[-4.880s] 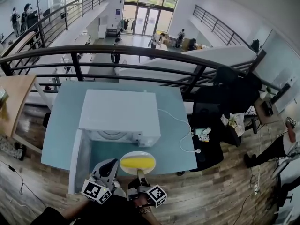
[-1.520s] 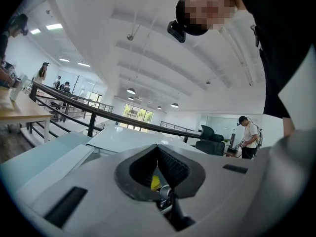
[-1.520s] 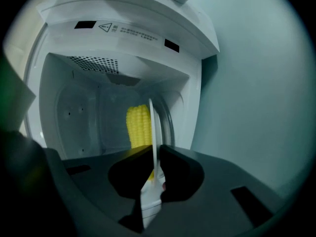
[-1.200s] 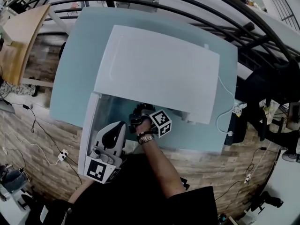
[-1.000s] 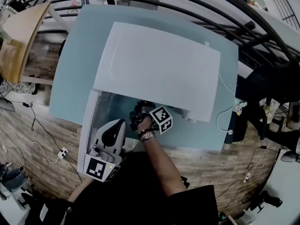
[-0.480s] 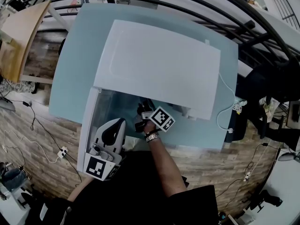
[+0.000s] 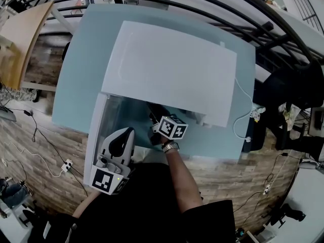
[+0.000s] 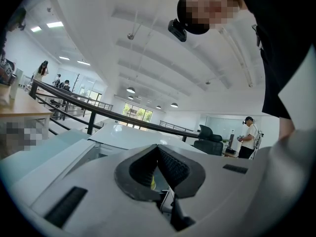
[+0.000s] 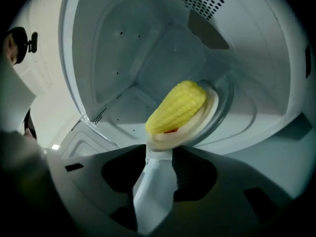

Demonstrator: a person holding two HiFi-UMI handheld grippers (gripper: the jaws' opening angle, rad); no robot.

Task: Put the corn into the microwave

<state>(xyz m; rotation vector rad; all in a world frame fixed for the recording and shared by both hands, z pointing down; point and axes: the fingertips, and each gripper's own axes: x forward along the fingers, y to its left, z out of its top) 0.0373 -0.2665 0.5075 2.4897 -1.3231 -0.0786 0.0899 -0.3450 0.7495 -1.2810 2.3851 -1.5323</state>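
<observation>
- Step in hand: letting go. The corn (image 9: 177, 107) is lying on its plate (image 9: 213, 98), which is resting on the glass tray (image 9: 242, 115) inside the microwave (image 9: 123, 48).
- The right gripper (image 9: 158, 156) is standing spread and its jaws have just been opening. The plate's white handle (image 9: 154, 186) is sitting between them, not pinched.
- The left gripper (image 8: 158, 154) is pressed together, holding nothing, and hanging beside the open door (image 7: 96, 130).
- Next, likely: backing the right gripper straight off the handle without dragging the plate, then swinging the door closed.
</observation>
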